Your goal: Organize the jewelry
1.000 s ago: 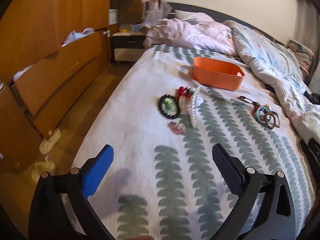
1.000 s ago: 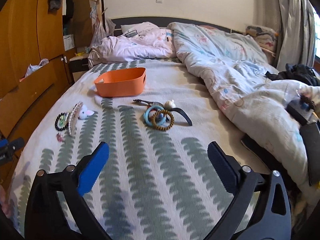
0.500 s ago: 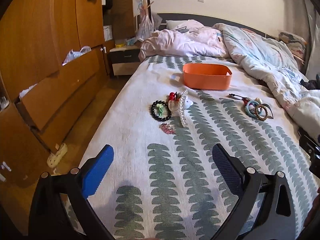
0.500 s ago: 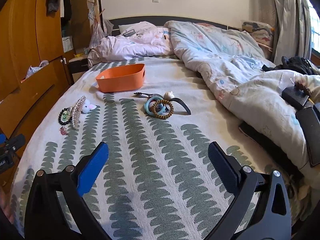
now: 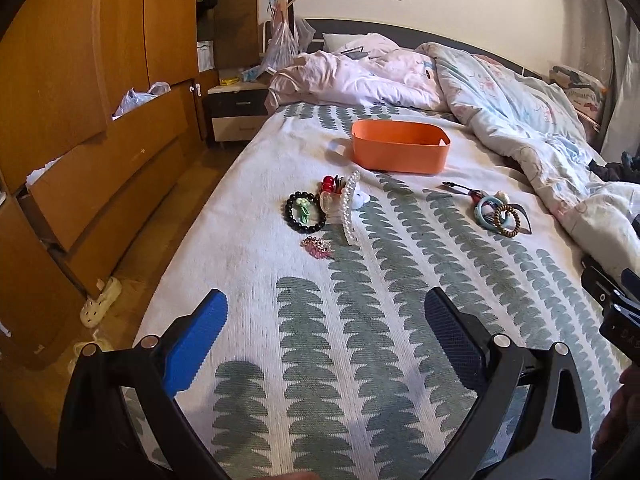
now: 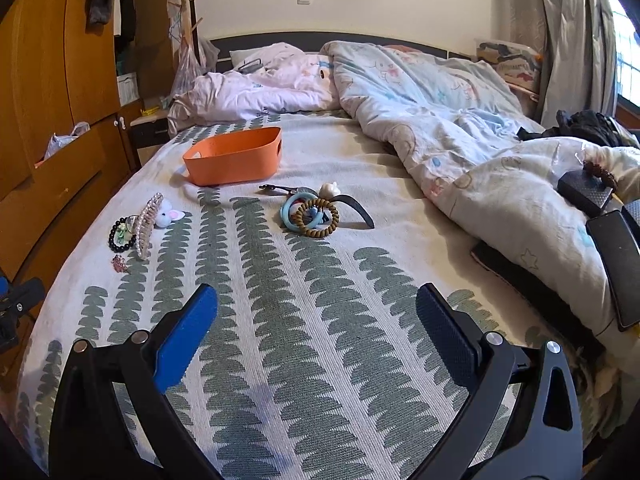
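We hold our left tongs (image 5: 326,312) gaping wide, gripping nothing, above the bed (image 5: 400,280); our right tongs (image 6: 316,308) likewise spread wide, empty, touching nothing.

On bed (image 5: 400,320) ahead of me: bin (image 5: 400,151) at back, pearl clip (image 5: 348,208) w/ bead bracelet (image 5: 306,213) just left of it, brooch (image 5: 318,247) in front, 2nd ring pile (image 5: 500,216) well to the right, duvet (image 6: 460,128) far right.
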